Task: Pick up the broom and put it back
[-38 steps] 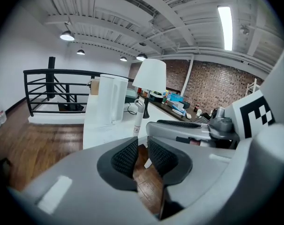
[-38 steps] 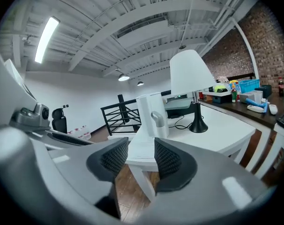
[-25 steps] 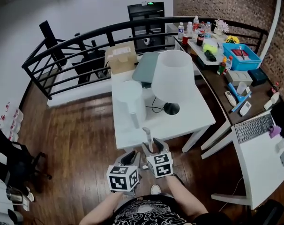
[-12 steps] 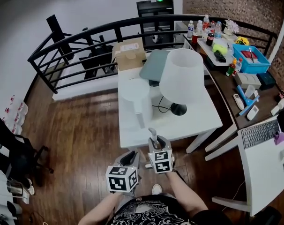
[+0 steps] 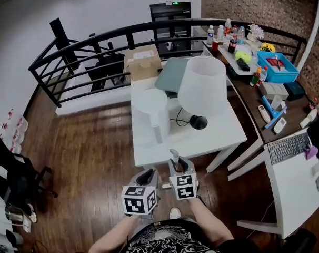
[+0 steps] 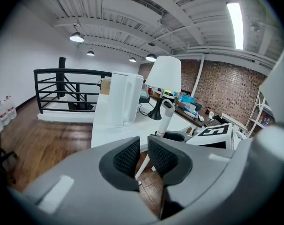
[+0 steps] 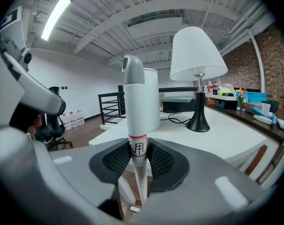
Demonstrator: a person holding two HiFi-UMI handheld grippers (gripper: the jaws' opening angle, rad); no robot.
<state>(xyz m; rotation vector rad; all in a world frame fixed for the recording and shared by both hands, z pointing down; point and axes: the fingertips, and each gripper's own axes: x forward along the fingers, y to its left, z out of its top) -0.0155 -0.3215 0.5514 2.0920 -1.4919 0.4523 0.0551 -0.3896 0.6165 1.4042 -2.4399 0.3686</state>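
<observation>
The broom's white handle (image 7: 134,107) with a grey cap stands upright between the pads of my right gripper (image 7: 135,158), which press on it at a red-ringed label. In the head view this handle (image 5: 175,157) rises from the right gripper (image 5: 178,165) just before the white table's near edge. The broom's head is hidden below. My left gripper (image 5: 148,177) hangs close on the left, its pads (image 6: 128,156) a narrow gap apart with nothing between them. From the left gripper view the handle (image 6: 165,118) and the right gripper (image 6: 179,136) show just to the right.
The white table (image 5: 149,146) carries a white-shaded lamp (image 5: 201,86), a white cylinder appliance (image 5: 151,107) and a cardboard box (image 5: 143,62). A black railing (image 5: 86,51) runs behind it. Cluttered desks with a keyboard (image 5: 286,146) stand to the right. Wooden floor lies to the left.
The head view has shifted slightly. Both grippers stay at the table's near edge, with the broom handle still upright in the right one.
</observation>
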